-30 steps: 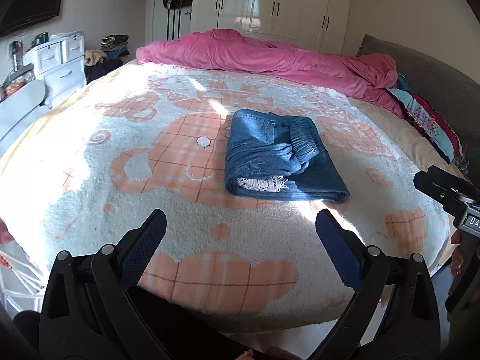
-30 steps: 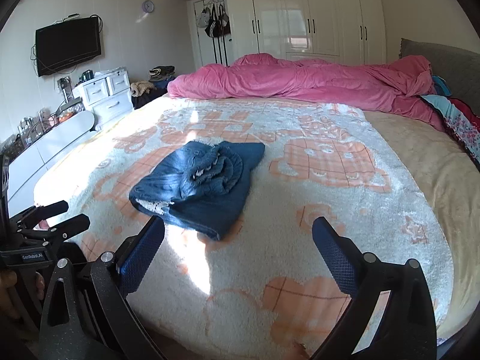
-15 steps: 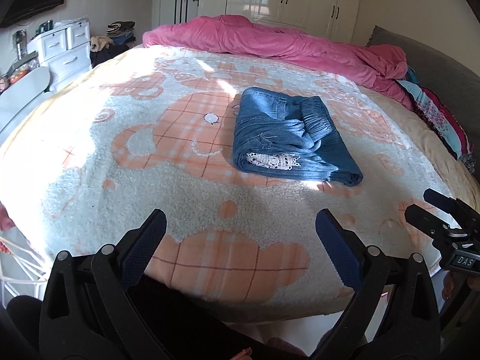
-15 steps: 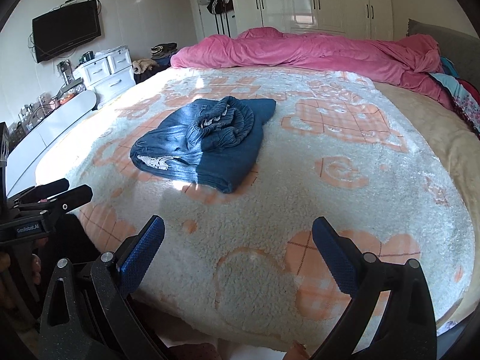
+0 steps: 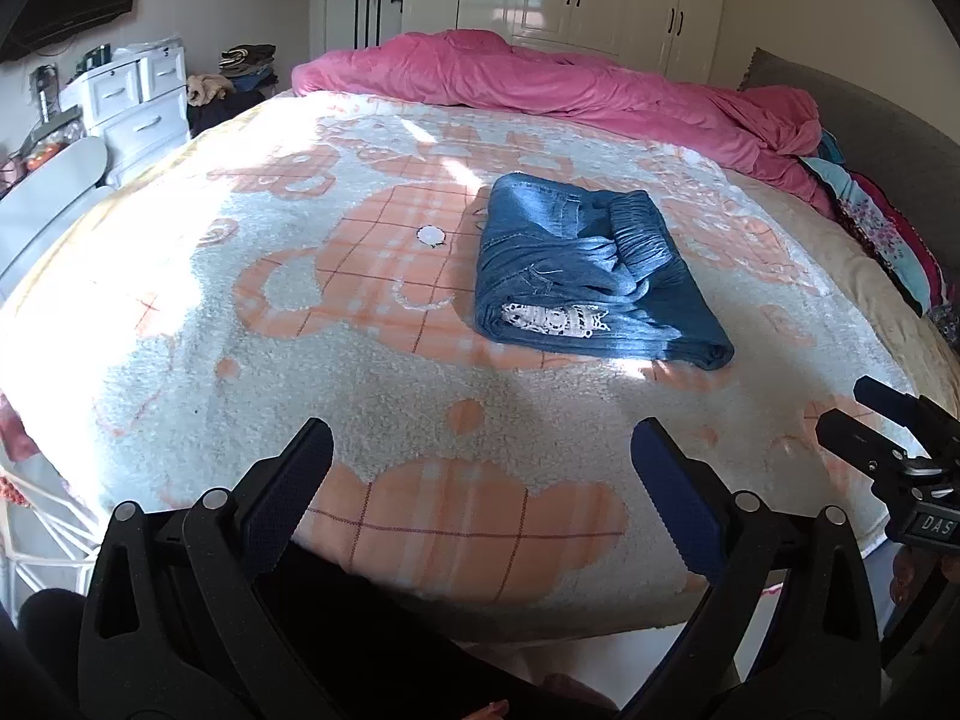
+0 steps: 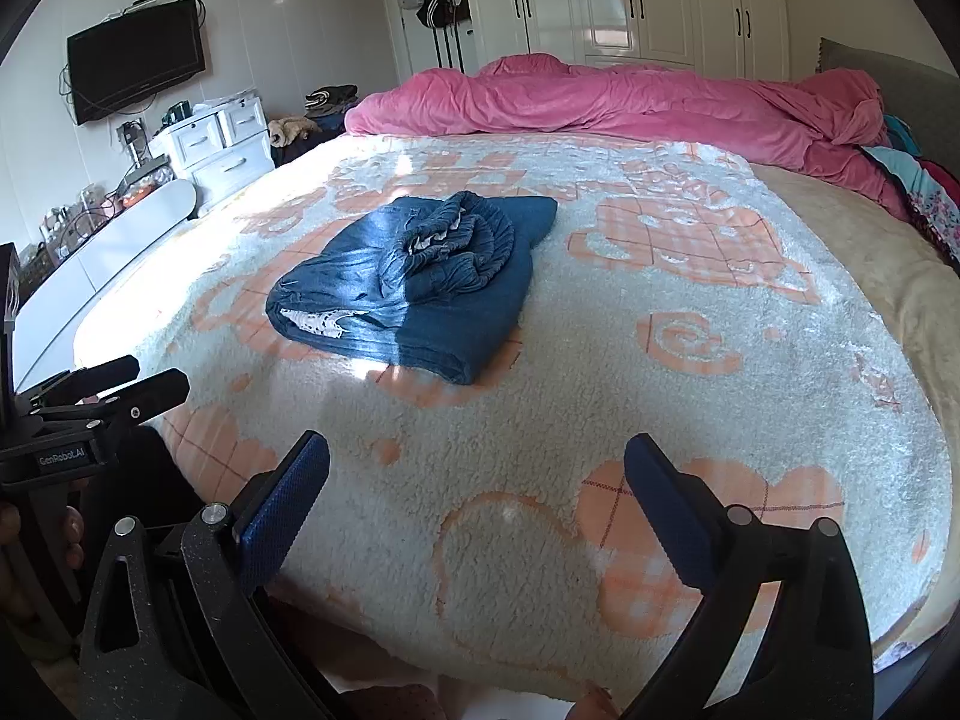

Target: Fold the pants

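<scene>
Pants (image 5: pixel 591 276) in blue denim are lying folded into a compact bundle near the middle of the bed, resting on a fleecy white and orange blanket (image 5: pixel 360 360). Their gathered waistband is sitting bunched on top, and a strip of white lace trim is showing at the near edge. Sunlight is falling across the bundle's near side. Both grippers are hovering over the foot of the bed, well apart from the pants and touching nothing. The left gripper (image 5: pixel 480 492) is holding its fingers wide apart with nothing between them, and the right gripper (image 6: pixel 477 501) is doing likewise. A rumpled pink duvet (image 6: pixel 630 96) is lying along the far side, with white wardrobes (image 6: pixel 648 0) beyond it. The folding is looking essentially finished; to end well, the person is probably best off tucking the lumpy waistband flat and squaring the edges, pressing gently so the layers are not sliding apart
</scene>
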{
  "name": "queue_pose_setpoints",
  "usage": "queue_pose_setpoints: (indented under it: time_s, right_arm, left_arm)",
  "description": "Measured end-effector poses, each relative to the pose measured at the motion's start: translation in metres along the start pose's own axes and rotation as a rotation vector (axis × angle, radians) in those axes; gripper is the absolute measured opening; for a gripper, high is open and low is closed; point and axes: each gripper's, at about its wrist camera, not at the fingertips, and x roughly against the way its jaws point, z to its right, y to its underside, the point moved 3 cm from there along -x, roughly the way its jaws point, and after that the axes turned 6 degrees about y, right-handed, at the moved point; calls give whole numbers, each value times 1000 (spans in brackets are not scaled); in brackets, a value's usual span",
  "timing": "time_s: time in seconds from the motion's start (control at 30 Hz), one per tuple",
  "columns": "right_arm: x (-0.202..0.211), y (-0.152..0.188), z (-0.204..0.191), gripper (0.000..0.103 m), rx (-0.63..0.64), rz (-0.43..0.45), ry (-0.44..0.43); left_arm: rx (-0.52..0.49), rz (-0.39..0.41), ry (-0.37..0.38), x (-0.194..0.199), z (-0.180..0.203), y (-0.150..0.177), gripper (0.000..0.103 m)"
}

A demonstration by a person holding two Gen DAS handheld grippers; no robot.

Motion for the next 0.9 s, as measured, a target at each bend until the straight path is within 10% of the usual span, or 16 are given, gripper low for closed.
queue_pose_setpoints:
  time_s: [0.9]
  right_arm:
    - [0,1,-3,98,8,-2,11]
  left_arm:
    - [7,-2,-8,2,-3,0,93]
